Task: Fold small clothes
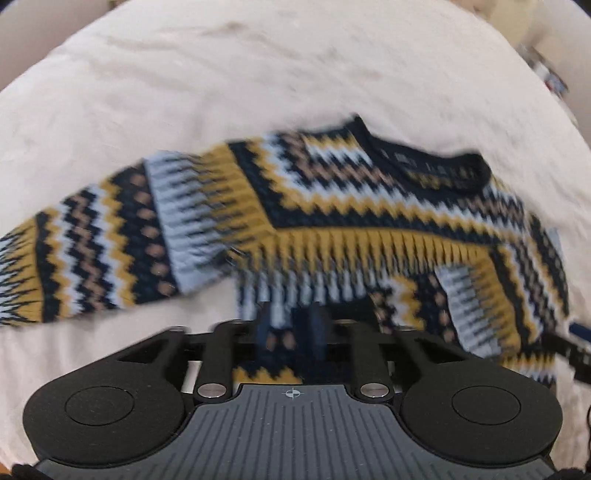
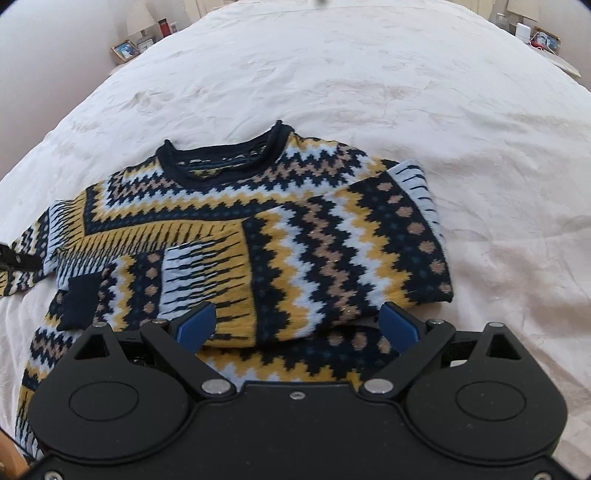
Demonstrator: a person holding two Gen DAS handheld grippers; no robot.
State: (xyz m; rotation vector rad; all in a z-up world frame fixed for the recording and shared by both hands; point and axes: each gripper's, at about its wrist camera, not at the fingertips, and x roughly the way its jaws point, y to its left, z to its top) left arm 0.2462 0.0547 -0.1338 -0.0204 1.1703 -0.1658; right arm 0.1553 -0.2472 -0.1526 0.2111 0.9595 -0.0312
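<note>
- One patterned sweater (image 2: pixel 258 229) lies on the white bedspread (image 2: pixel 406 92), one sleeve folded across its chest.
- The left gripper (image 1: pixel 290 325) stands narrow, with sweater knit between its blurred fingers; whether the pads press it I cannot tell.
- The right gripper (image 2: pixel 299 325) is spread wide above the folded sleeve, holding nothing.

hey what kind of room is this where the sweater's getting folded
Most likely a bedroom. The patterned sweater lies on a wide bed with a pale bedspread, and at the far corners stand bedside tables carrying lamps and framed photos.
</note>
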